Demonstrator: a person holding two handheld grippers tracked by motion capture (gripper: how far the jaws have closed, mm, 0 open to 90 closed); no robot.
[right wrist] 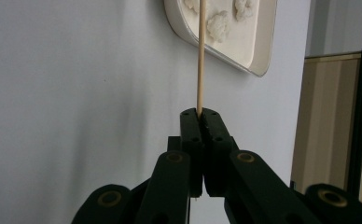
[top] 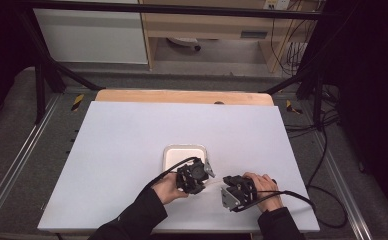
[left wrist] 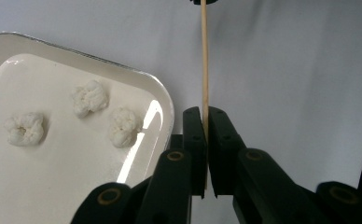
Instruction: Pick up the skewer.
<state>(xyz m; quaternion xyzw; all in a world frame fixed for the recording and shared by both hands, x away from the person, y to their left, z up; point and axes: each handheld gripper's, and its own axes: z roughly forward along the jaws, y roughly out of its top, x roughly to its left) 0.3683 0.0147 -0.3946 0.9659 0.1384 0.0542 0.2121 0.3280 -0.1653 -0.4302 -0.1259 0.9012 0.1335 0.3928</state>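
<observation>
From the high view, a white rectangular sheet [top: 132,150] covers a light wooden table whose bare edge [top: 182,96] shows at the far side; grey floor mats and metal rails flank it, a black frame [top: 42,85] stands around it, and behind are a pale wooden shelf unit [top: 207,25], a white panel and hanging cables. Near the sheet's middle sits a shallow white rounded-corner tray [top: 174,152]. Just in front of it the person's left gripper [top: 196,175] and right gripper [top: 234,190] are held close together in 2 dark-sleeved hands, with a thin wooden skewer [top: 216,182] barely visible between them. In the left gripper view, the left gripper [left wrist: 205,135] has its jaws pressed together on the skewer [left wrist: 205,65], which runs straight up over the white sheet; the tray [left wrist: 165,100] lies just to the left, holding 3 white fluffy clumps [left wrist: 90,97], all apart from the stick. In the right gripper view, the right gripper [right wrist: 200,116] likewise clamps the skewer [right wrist: 200,56] between closed jaws; the stick reaches up across the tray [right wrist: 263,42], and the wooden shelf unit [right wrist: 328,116] fills the right side.
</observation>
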